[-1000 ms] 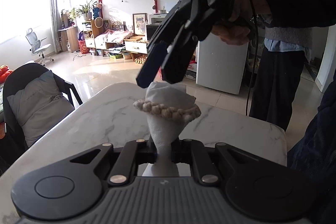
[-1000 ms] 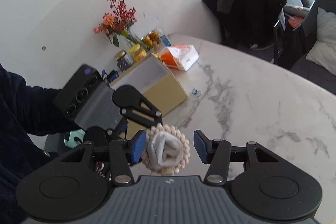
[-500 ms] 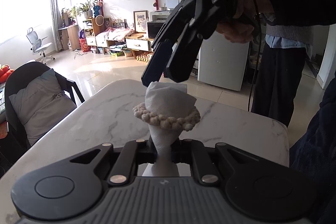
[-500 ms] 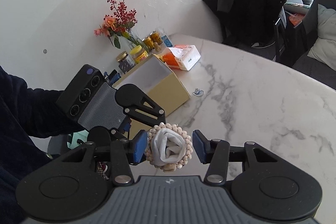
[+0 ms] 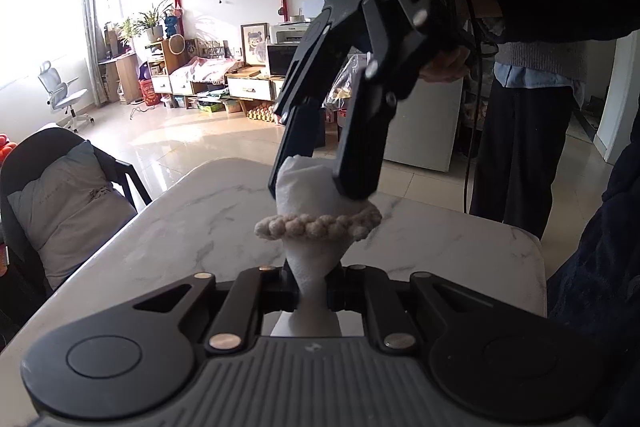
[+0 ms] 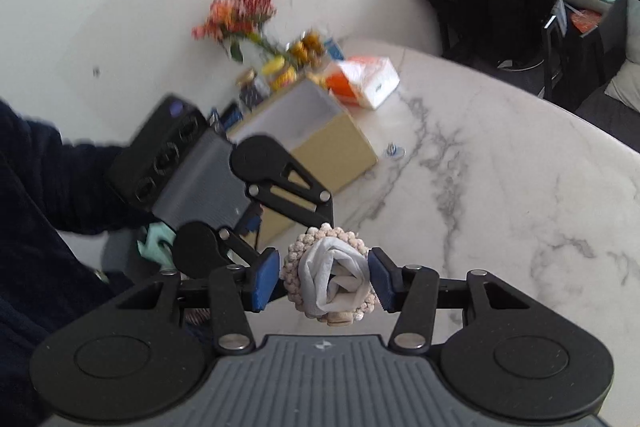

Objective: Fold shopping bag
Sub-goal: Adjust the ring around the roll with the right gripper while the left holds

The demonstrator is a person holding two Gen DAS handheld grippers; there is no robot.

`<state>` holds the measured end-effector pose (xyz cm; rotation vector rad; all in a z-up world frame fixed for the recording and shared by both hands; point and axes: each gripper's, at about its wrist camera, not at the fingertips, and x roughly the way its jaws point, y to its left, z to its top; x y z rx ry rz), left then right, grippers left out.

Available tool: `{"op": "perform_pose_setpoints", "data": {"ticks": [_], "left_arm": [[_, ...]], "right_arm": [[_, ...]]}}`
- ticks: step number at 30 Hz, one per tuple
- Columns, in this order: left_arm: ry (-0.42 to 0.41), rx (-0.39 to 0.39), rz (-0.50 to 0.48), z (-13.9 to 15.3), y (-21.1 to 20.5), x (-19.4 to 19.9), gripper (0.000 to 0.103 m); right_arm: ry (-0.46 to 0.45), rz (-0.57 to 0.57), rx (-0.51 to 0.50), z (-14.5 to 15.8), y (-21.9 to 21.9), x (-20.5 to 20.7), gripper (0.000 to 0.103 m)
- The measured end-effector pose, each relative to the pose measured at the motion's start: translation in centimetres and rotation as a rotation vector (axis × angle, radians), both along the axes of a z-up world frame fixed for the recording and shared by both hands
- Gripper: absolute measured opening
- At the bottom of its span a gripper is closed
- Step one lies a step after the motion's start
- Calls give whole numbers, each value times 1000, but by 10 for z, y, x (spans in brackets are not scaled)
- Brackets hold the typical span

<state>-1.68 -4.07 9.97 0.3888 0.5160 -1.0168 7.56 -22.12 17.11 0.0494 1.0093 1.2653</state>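
- My left gripper (image 5: 312,297) is pinched tight on the lower neck of the rolled white shopping bag (image 5: 314,195), holding it upright above the marble table (image 5: 208,227).
- A beaded ring (image 5: 320,225) circles the bag just above my left fingers; the roll flares out wider over the ring and narrows under it.
- My right gripper (image 5: 322,175) comes down from above the bag, its two dark fingers spread, one on each side of the roll's top.
- From the right wrist view I look straight down the open end of the roll (image 6: 334,279): the white layers spiral inward, and the beaded ring (image 6: 294,267) shows all round it.
- The blue pads (image 6: 266,277) of the right gripper (image 6: 324,281) sit either side of the bag; the far pad appears to touch the ring, while the near pad stands just apart, so this one is open and not yet clamped.
- Beyond the bag in that view, my left gripper's body (image 6: 188,171) points up toward it, held by a dark sleeve (image 6: 48,179).
- Behind the bag on the table stand a tan open box (image 6: 320,135), an orange-and-white tissue pack (image 6: 366,81), some jars (image 6: 280,73) and blurred flowers (image 6: 236,13).
- A person (image 5: 524,107) in dark trousers stands past the table's far end.
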Motion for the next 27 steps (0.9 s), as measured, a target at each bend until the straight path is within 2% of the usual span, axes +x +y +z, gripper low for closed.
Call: {"op": "perform_pose_setpoints", "data": {"ticks": [6,14,16,27], "left_arm": [[35,-72,28,5,1,6,11],[28,-53,15,6,-1,5,11],[21,-46,4,7,-1,4,11],[2,-17,-23,6,-5,0,11]], "right_arm": [[-28,-43,-12,-12,3,-7,53],[-85,-99,-23,-10,-3,-16,52],[-89,-86,-29,-9,-1,-18,49],[-84,6,-71,-8,16,-14,49]]}}
